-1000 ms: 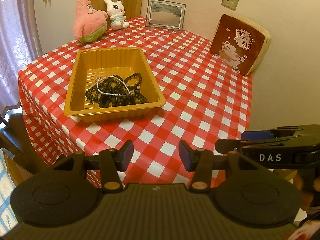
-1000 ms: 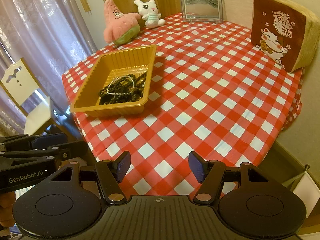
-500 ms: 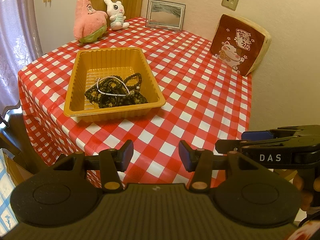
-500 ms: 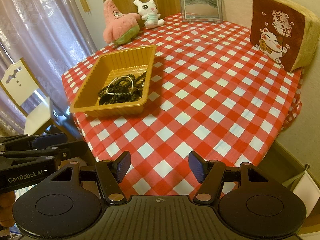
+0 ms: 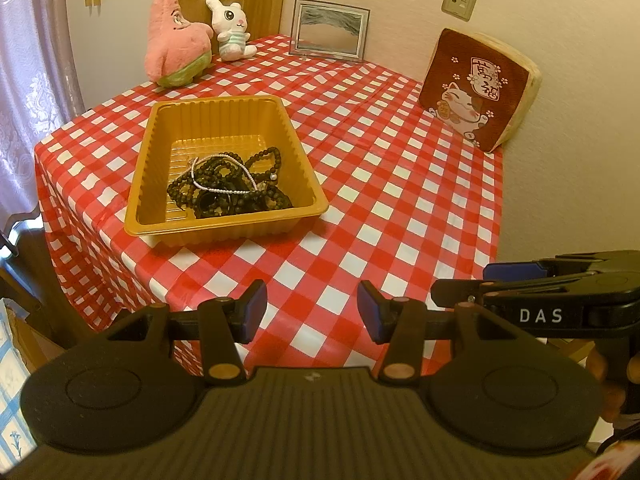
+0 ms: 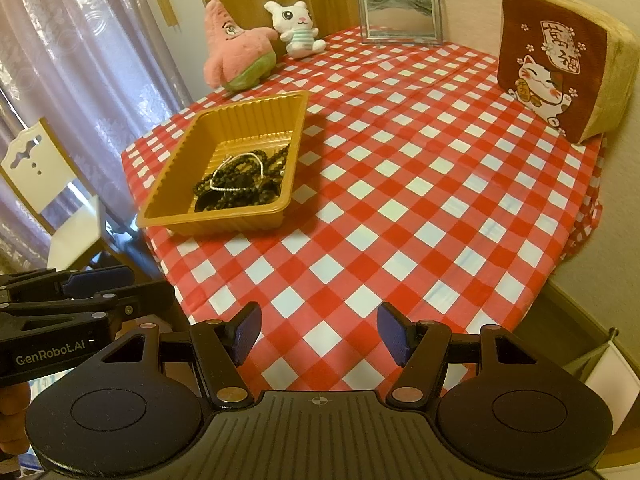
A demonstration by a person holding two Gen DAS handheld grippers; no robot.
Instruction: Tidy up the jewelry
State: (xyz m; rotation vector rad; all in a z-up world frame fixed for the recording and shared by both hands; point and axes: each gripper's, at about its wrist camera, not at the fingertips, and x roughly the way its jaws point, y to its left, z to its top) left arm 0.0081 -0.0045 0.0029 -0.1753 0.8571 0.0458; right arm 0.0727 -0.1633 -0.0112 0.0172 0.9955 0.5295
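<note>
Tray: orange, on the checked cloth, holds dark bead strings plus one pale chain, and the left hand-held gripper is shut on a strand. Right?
Not quite. The left hand-held gripper is open and empty, short of the tray, as the left wrist view shows. The rest stands: dark bead strings and one pale chain lie inside, on the checked cloth.

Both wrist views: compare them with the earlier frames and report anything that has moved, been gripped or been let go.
Nothing has visibly changed. The left gripper and right gripper hang open and empty short of the table edge, and the beaded jewelry lies tangled in the gold tray as before.
</note>
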